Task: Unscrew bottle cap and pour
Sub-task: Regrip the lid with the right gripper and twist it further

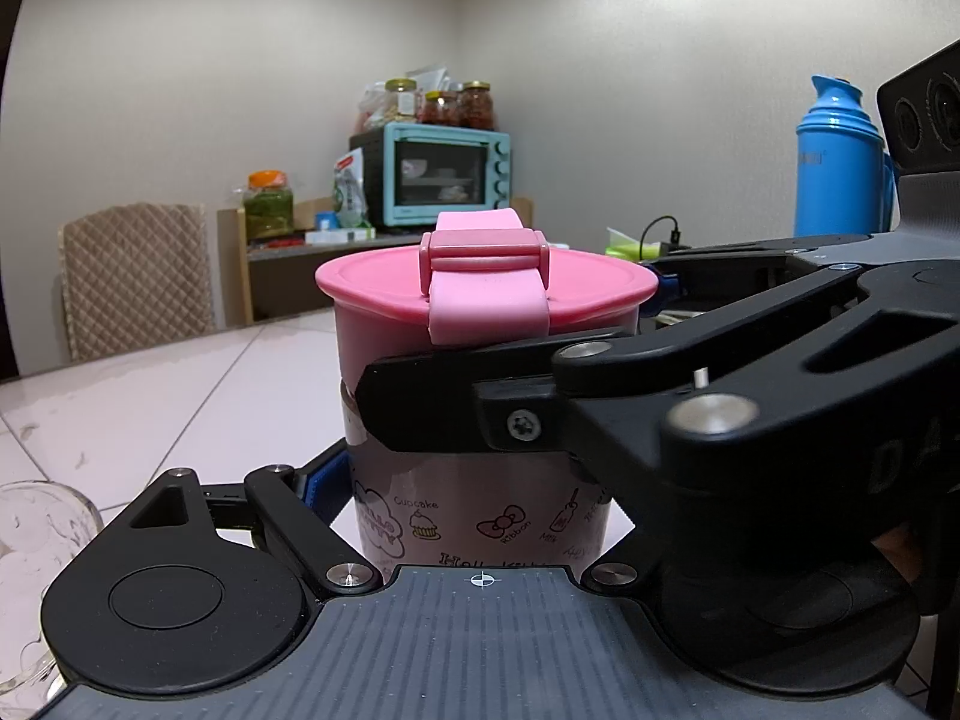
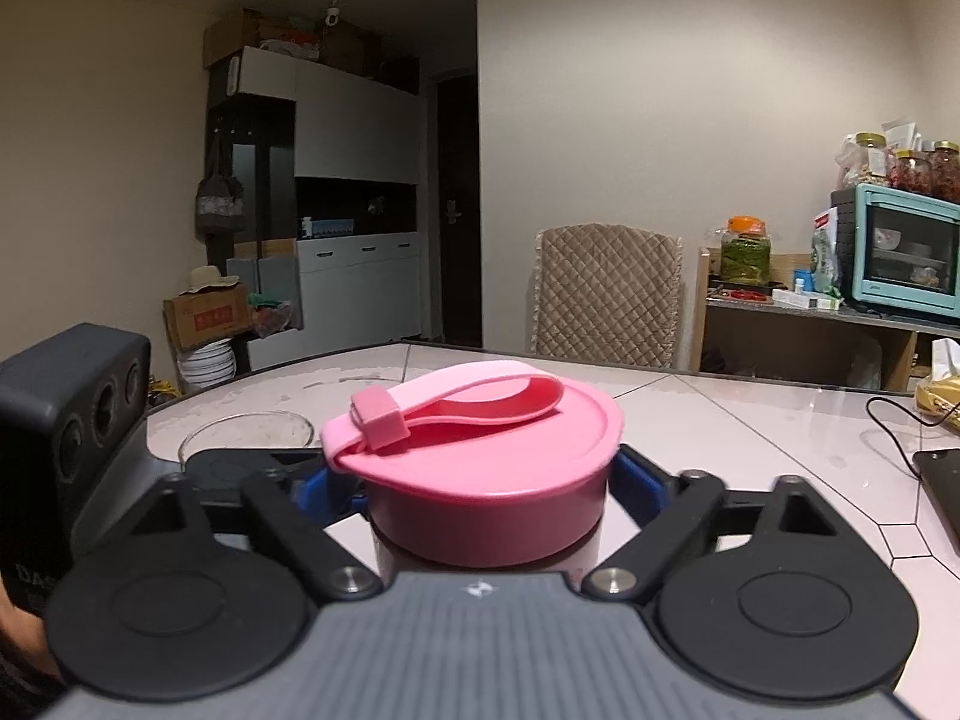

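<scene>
- Pale walls and a teal toaster oven (image 1: 447, 174) on a shelf fill the background of the left wrist view; a blue thermos (image 1: 840, 162) stands far right on the white tiled table (image 1: 150, 402).
- Directly ahead, the pink bottle (image 1: 480, 504) stands upright between the fingers of the left gripper (image 1: 480, 516), whose blue pad (image 1: 318, 489) presses against its printed lower body, pinching it.
- Crossing in from the right, the right gripper (image 1: 498, 354) reaches around the bottle just under the pink cap (image 1: 486, 285); a glass cup (image 1: 36, 540) sits at the lower left edge.
- From the right wrist view, a cabinet (image 2: 354, 180) and quilted chair (image 2: 606, 294) stand beyond the table (image 2: 750, 420).
- Centred and close, the cap (image 2: 492, 480) with its strap loop sits between the right gripper (image 2: 489, 492) fingers; both blue pads (image 2: 639, 489) touch its sides, clamped on it.
- Behind the left finger lies a glass bowl (image 2: 246, 429).
</scene>
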